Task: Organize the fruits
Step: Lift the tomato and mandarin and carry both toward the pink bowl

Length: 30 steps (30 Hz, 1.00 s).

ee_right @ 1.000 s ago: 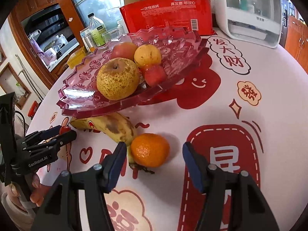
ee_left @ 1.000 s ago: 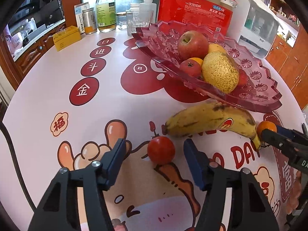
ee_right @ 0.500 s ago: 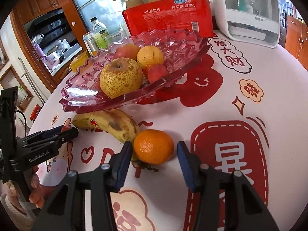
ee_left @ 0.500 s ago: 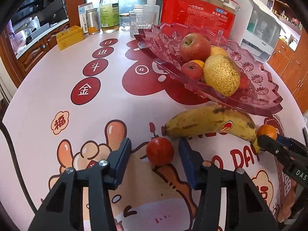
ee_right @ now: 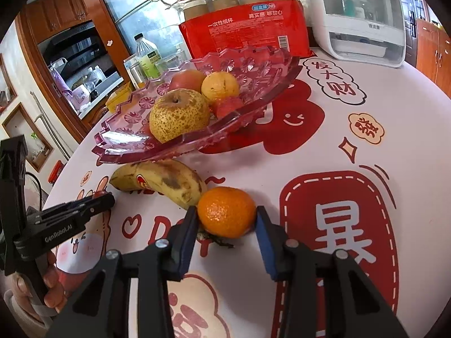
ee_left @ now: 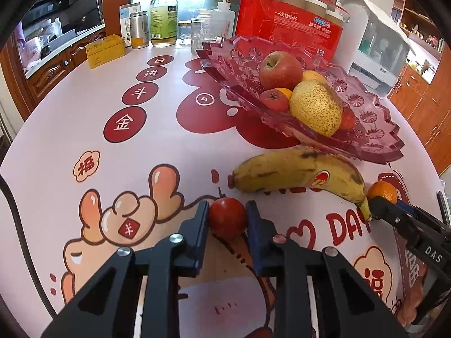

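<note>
My left gripper is shut on a small red tomato that rests on the table. My right gripper is shut on an orange mandarin, also on the table; the mandarin shows in the left wrist view too. A spotted yellow banana lies between them in front of the pink glass fruit tray. The tray holds a red apple, a speckled pear, an orange and small red fruits.
A red pack of paper cups and a white appliance stand behind the tray. Bottles, a tin and a yellow box stand at the far left. The tablecloth is white with red prints.
Both grippers have closed: the left fingers came in onto the tomato and the right fingers onto the mandarin. Both fruits remain on the table.
</note>
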Each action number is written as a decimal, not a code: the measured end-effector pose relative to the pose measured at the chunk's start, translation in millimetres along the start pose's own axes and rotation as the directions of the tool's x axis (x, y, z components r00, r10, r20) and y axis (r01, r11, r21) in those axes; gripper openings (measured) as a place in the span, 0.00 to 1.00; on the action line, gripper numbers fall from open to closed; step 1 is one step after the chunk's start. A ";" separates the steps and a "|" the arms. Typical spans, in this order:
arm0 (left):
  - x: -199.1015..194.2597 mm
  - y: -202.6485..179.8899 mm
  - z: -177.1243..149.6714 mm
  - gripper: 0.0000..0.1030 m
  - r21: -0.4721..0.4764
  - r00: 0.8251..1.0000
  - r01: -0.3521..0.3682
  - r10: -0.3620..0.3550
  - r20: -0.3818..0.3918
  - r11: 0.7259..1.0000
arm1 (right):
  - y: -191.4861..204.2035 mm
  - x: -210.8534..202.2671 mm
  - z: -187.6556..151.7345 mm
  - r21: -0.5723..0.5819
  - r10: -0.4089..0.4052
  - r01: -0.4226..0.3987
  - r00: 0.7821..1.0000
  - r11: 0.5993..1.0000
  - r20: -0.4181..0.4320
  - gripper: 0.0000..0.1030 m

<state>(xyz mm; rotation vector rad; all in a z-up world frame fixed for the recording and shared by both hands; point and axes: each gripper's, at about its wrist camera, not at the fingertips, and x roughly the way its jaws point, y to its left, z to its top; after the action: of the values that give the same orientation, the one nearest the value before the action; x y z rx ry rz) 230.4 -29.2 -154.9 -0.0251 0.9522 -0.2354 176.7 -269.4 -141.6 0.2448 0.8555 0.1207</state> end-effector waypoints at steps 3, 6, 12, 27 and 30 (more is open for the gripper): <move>-4.7 -1.5 -3.0 0.23 -0.006 1.000 -0.001 0.001 -0.007 1.000 | 0.4 -1.1 0.0 0.000 0.004 -0.004 1.000 1.000 0.000 0.39; -13.4 -2.1 -5.3 0.23 -0.016 1.000 0.006 -0.006 -0.006 1.000 | 1.5 -2.8 -2.4 -0.001 -0.001 0.001 1.000 1.000 -0.001 0.39; -39.9 -4.4 -12.2 0.23 -0.041 0.999 0.047 -0.047 -0.004 0.998 | 6.5 -15.9 -17.3 0.022 0.002 -0.001 0.999 1.000 -0.032 0.39; -151.4 -27.7 -10.1 0.23 0.035 0.994 0.094 -0.096 0.056 0.995 | 73.2 -128.3 -5.1 -0.100 0.002 0.002 0.999 0.995 0.048 0.39; -174.5 -33.3 4.0 0.23 0.063 0.993 0.078 -0.083 0.079 0.995 | 85.7 -161.1 17.9 -0.128 0.013 -0.002 0.996 0.992 0.083 0.39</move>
<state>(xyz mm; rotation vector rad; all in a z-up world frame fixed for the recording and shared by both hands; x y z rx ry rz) 130.3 -25.3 -8.1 -0.0184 0.8637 -0.3348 84.8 -222.4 9.9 0.1315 0.7605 0.1707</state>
